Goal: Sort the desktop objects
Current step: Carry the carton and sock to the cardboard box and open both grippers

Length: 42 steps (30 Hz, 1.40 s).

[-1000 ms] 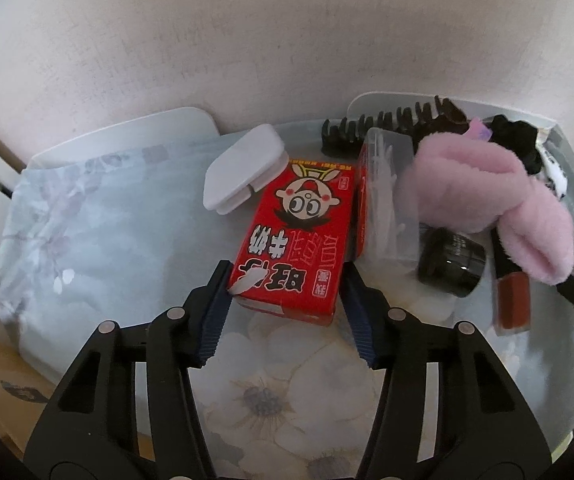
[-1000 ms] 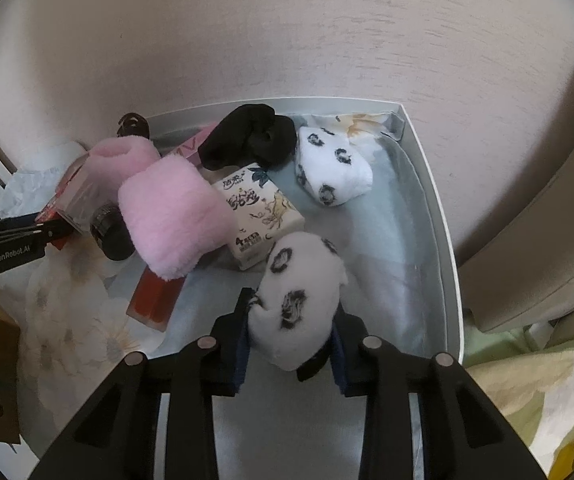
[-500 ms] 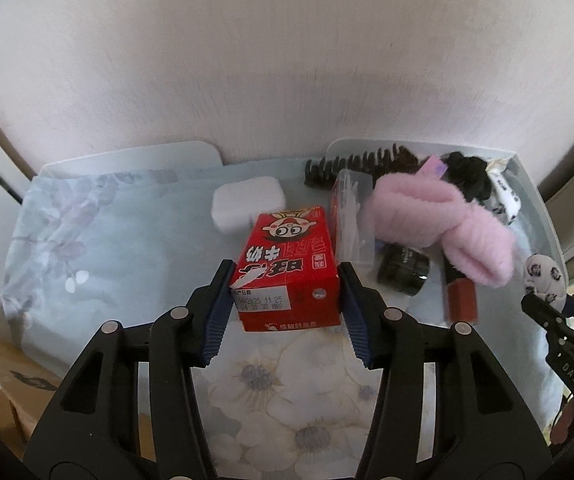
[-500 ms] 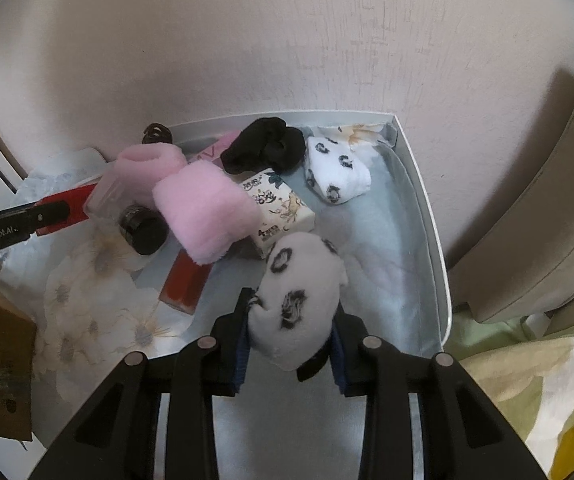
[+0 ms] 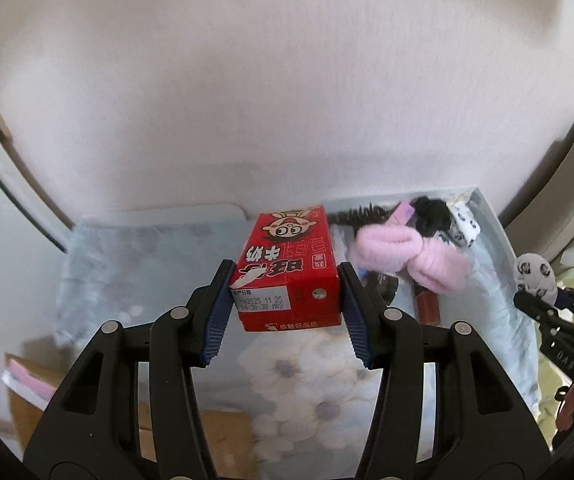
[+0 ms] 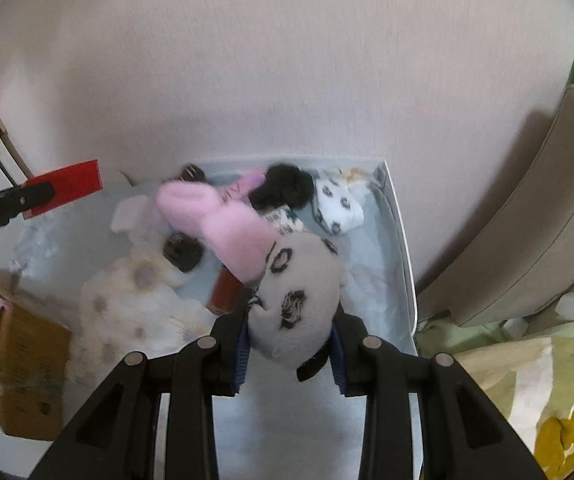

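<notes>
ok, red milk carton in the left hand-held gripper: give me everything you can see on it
The red milk carton is a small rectangular paperboard box with a cartoon face, white Chinese lettering and a white date stamp on its near end. It looks undented. The left hand-held gripper clamps its two sides between blue pads, holding it clear above the floral cloth; nothing else touches it.

We see red carton (image 5: 289, 276) w/ cartoon face, white sock (image 6: 297, 300) w/ black blotches, fluffy pink headband (image 5: 411, 252), pale blue cloth (image 5: 307, 376) w/ cream flowers, black scrunchie (image 6: 285, 190).

Red carton (image 5: 289, 276) and rolled sock (image 6: 295, 300) now aloft
</notes>
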Available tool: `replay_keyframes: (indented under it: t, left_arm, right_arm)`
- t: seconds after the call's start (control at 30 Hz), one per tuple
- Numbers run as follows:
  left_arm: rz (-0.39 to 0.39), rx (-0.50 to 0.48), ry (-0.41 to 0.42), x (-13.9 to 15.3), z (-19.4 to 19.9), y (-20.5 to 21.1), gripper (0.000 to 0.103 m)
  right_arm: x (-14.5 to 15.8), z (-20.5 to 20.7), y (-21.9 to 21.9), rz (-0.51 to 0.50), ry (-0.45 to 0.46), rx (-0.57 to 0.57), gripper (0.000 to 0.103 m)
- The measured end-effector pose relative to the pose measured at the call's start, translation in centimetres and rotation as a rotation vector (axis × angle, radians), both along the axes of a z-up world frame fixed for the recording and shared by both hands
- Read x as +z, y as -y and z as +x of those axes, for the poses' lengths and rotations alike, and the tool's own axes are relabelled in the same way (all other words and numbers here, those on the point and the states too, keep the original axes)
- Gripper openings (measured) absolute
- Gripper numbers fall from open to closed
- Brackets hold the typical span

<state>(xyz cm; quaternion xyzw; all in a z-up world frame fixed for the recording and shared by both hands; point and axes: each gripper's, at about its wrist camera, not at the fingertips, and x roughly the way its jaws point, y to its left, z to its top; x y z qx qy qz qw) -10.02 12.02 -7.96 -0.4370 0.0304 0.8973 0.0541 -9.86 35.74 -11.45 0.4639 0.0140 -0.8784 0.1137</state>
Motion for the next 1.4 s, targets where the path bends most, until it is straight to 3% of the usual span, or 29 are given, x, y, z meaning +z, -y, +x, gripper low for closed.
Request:
replay_keyframes:
  t: [0.33,0.57,0.87,1.2,1.4]
  left_arm:
    - [0.016,0.04,-0.077,7.0,4.0,7.5,0.048]
    - [0.005,0.116,-0.094,8.4,7.8,14.2,0.048]
    - [0.012,0.197,-0.061,6.9,12.4,20.9,0.048]
    - [0.088,0.257,0.137,-0.6,16.2,25.7,0.048]
    - [0.095,0.282,0.19,-3.9,17.1,26.6,0.048]
  right_arm:
    - [8.6,2.3,6.6,-0.026,-0.099,0.128,0.031]
    - [10.7,4.5,15.1,-0.106,-0.108,0.327,0.031]
    - [8.9,8.0,25.3,-0.104,-0.045,0.57,0.031]
    - [3.0,11.6,30.7,0.005,0.12,0.729,0.031]
    - [-0.5,13.0,32.4,0.053,0.216,0.781,0.031]
